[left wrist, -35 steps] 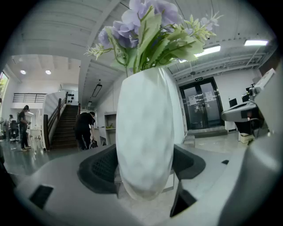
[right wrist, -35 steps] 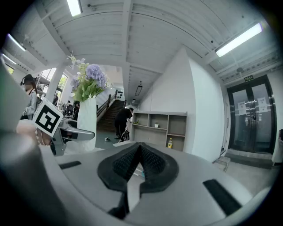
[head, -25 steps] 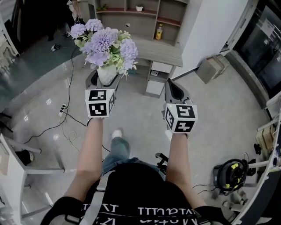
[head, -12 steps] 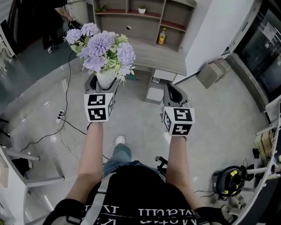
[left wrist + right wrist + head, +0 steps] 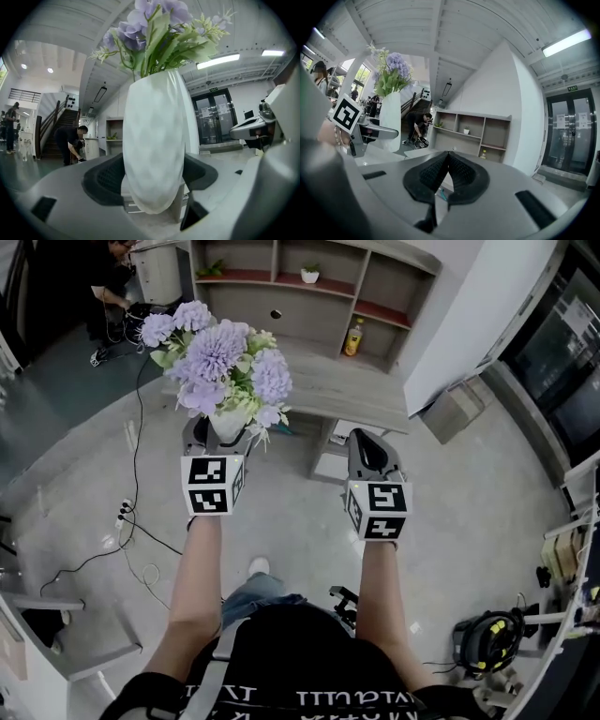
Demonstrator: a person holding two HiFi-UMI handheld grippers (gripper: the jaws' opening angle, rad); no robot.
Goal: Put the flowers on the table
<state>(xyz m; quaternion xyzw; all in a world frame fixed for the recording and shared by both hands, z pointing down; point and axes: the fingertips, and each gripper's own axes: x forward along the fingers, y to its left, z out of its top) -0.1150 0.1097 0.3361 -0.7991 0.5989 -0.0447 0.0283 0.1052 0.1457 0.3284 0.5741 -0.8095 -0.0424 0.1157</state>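
Head view: left hand-held gripper [image 5: 222,430] grips vase [image 5: 230,418]; shirt lettering [image 5: 356,697] unreadable.

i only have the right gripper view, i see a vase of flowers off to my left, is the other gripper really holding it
Observer: Yes. The left gripper view shows the left gripper with its pads closed on the lower part of the vase, which stands upright.
Operator: how near is the table
Observer: In the head view the table lies just ahead of both grippers; the vase is in the air, not yet set down on it.
Operator: anything on the floor near me
Observer: A white power strip with black cables lies on the floor to the left of the left arm.
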